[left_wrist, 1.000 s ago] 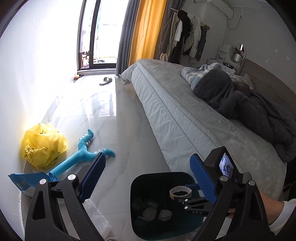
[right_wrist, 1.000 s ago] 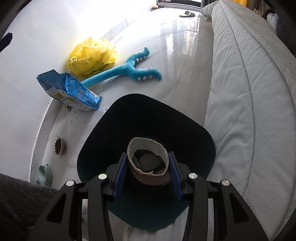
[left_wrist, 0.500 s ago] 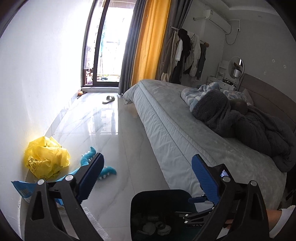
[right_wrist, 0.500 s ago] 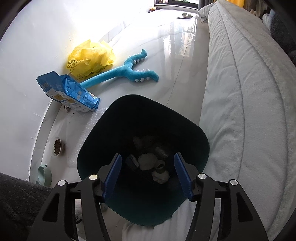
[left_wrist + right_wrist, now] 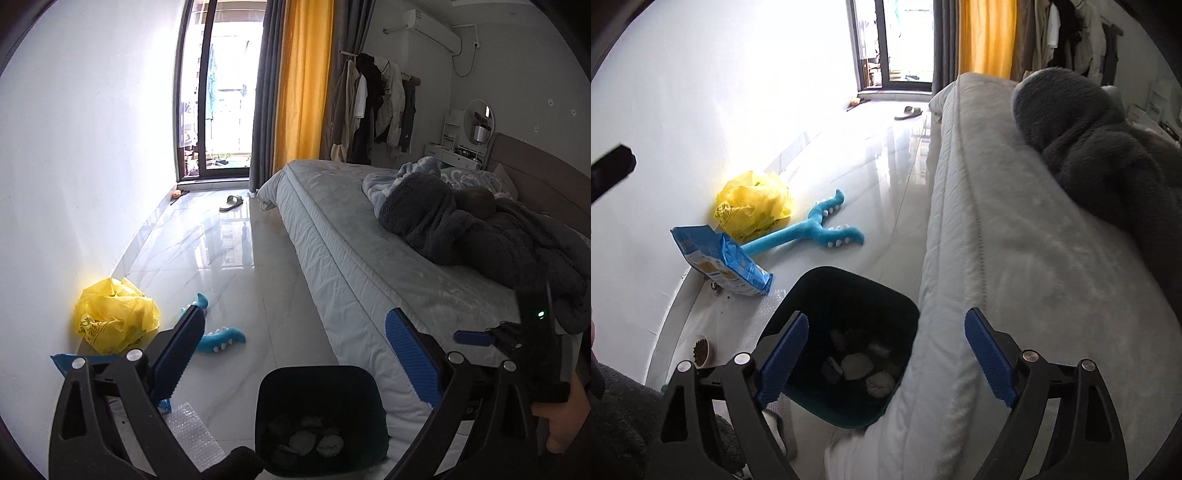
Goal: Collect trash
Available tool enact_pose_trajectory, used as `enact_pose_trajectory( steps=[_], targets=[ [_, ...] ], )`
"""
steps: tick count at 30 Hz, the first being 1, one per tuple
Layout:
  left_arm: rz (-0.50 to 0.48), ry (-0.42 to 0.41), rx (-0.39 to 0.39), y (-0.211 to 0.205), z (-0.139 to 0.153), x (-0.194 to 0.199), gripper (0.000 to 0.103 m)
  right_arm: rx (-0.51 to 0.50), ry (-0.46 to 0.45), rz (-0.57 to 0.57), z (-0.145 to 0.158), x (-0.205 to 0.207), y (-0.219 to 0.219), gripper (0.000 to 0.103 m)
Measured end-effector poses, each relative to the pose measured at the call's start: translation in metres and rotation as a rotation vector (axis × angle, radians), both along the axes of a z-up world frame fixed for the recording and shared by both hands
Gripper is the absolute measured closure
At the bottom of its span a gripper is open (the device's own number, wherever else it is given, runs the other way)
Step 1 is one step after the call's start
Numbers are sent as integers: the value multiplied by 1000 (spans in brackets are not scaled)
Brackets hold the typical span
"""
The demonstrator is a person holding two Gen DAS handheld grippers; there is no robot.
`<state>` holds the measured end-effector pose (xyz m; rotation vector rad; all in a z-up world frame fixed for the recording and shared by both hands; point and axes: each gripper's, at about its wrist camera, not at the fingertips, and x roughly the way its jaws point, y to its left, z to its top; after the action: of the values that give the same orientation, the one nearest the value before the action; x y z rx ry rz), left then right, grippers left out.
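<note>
Crinkled yellow plastic, a bag (image 5: 753,205), sits at the left of your right wrist view beside a glossy blue foil pouch (image 5: 720,260) and a fuzzy teal forked toy (image 5: 809,232). At lower centre, the dark, rounded-square bin (image 5: 905,314) holds crumpled pale wads against the quilted bed (image 5: 1015,258). Your right gripper (image 5: 886,354) has just been opening and is spread with nothing between its ribbed blue pads; your left gripper (image 5: 291,354) is spread wide too, empty.

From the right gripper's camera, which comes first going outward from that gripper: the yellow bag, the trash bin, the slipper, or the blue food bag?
Nearest to the right gripper first:
1. Trash bin, just below, against the bed.
2. Blue food bag, on the floor left of the bin.
3. Yellow bag, behind it by the wall.
4. Slipper, far off near the balcony door.
</note>
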<state>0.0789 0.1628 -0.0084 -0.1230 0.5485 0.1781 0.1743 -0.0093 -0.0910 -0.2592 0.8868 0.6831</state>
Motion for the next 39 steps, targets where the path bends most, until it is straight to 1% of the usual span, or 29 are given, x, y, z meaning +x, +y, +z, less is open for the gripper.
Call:
enact_pose_trajectory(
  steps=[2, 4, 9, 12, 16, 19, 22, 25, 27, 30, 32, 34, 35, 39],
  targets=[
    [16, 12, -2, -7, 3, -8, 3, -1, -50, -20, 19, -7, -20, 9],
    [27, 13, 14, -16, 7, -18, 3, 6, -84, -42, 35, -11, -37, 4],
    [67, -6, 43, -33, 16, -38, 3, 70, -156, -140, 73, -28, -99, 4],
    [70, -21, 44, -43, 19, -46, 3, 103, -193, -177, 88, -36, -129, 3],
    [59, -21, 88, -59, 21, -50, 3, 112, -261, -220, 106, -54, -164, 3],
    [43, -28, 101, -68, 21, -52, 3, 142, -296, -256, 114, -61, -189, 3],
    [27, -13, 110, -76, 17, -49, 3, 169, -308, -296, 116, -69, -212, 3],
    [14, -13, 108, -84, 11, -49, 3, 164, -315, -312, 113, -75, -226, 3],
    [9, -18, 100, -88, 6, -53, 3, 161, -319, -312, 110, -81, -232, 3],
    [7, -29, 120, -95, -1, -61, 3, 160, -327, -304, 104, -93, -242, 3],
    [10, -20, 120, -98, -6, -63, 3, 160, -323, -299, 99, -97, -246, 3],
    [10, -38, 116, -100, -3, -67, 3, 161, -311, -297, 90, -101, -248, 3],
    [6, -44, 119, -101, -2, -68, 3, 164, -313, -295, 90, -102, -249, 3],
    [-6, -27, 158, -110, -9, -67, 3, 186, -320, -293, 92, -108, -255, 3]
  ],
)
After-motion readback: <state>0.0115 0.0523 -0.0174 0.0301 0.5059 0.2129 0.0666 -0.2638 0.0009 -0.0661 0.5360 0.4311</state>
